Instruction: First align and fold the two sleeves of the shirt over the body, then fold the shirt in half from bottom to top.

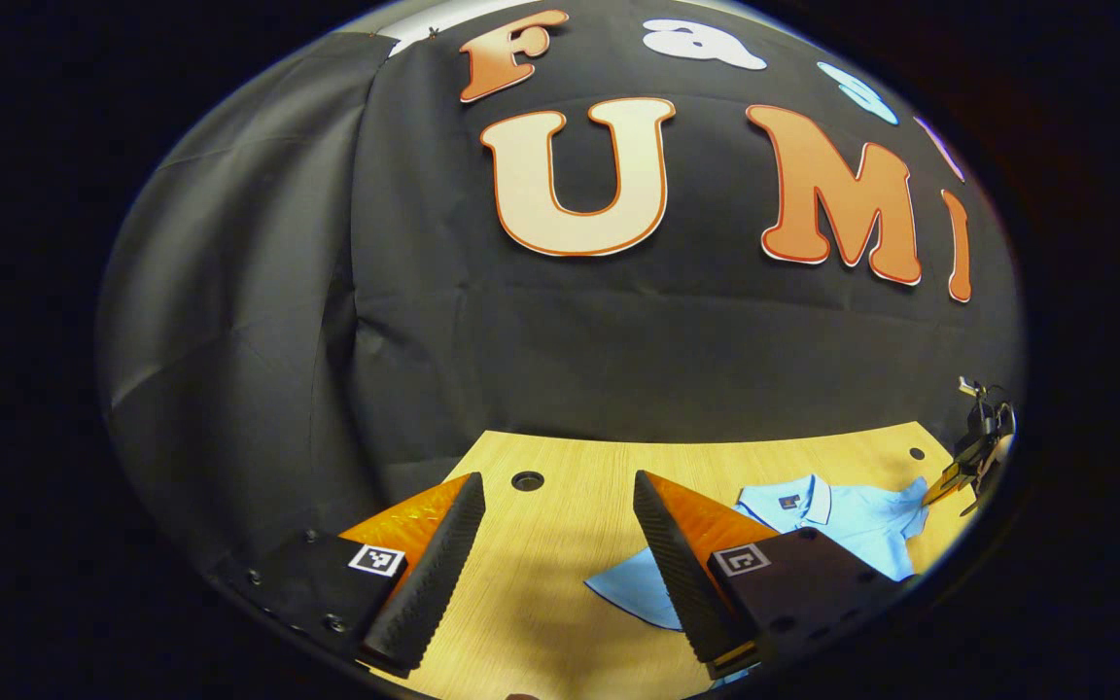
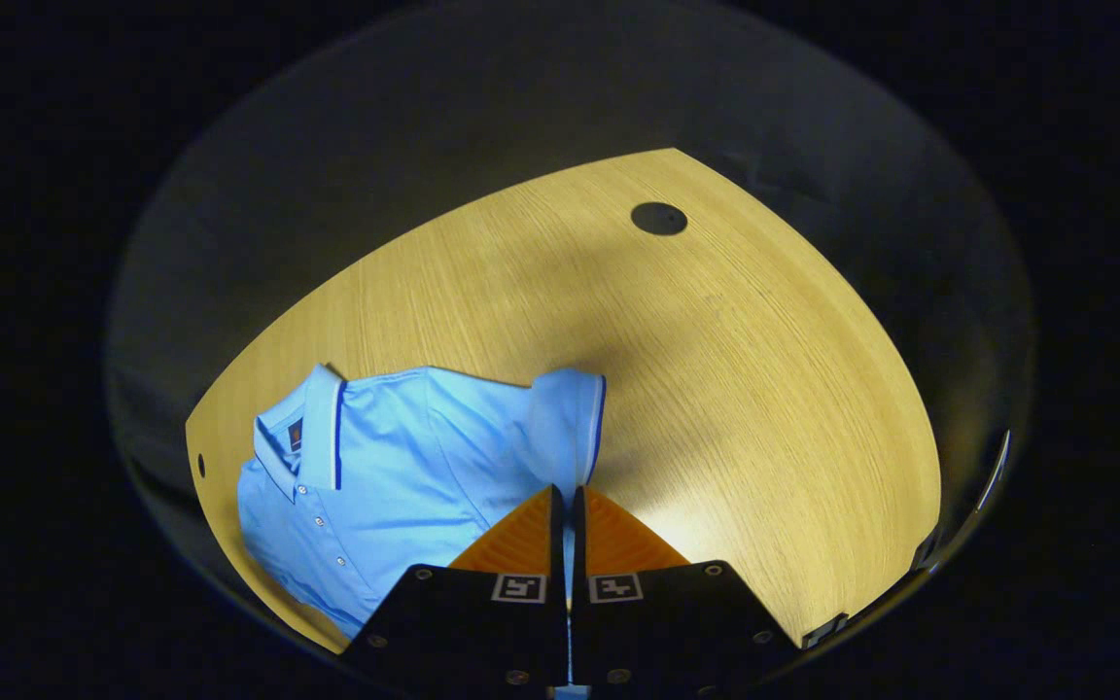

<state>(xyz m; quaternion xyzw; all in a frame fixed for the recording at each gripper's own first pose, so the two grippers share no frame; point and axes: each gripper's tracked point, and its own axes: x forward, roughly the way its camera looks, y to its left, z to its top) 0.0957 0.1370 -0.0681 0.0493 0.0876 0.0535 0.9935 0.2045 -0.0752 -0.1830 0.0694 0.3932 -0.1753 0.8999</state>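
Right gripper (image 2: 568, 501): we are seeing its two fingers pressed nearly together, with a thin strip of the light-blue polo shirt (image 2: 395, 457) between them; we judge they are pinching the sleeve (image 2: 568, 423) at its lower edge, ready to carry it over the body.
Why held there: we are reading this as the first sleeve fold; a grip near the cuff lets the whole sleeve swing across toward the collar (image 2: 322, 428), off to the gripper's left.
Left gripper (image 1: 560, 530): we are seeing its fingers spread wide with nothing between them, waiting above the wooden table (image 1: 541, 603); the shirt is lying ahead and to its right, the other sleeve nearest it.
Shirt: it is lying flat on the table, collar and placket up.
Hard to make out: the right gripper's own body is hiding the hem and lower body; how much cloth is caught we cannot tell. In the left gripper view, its right finger is covering part of the shirt.
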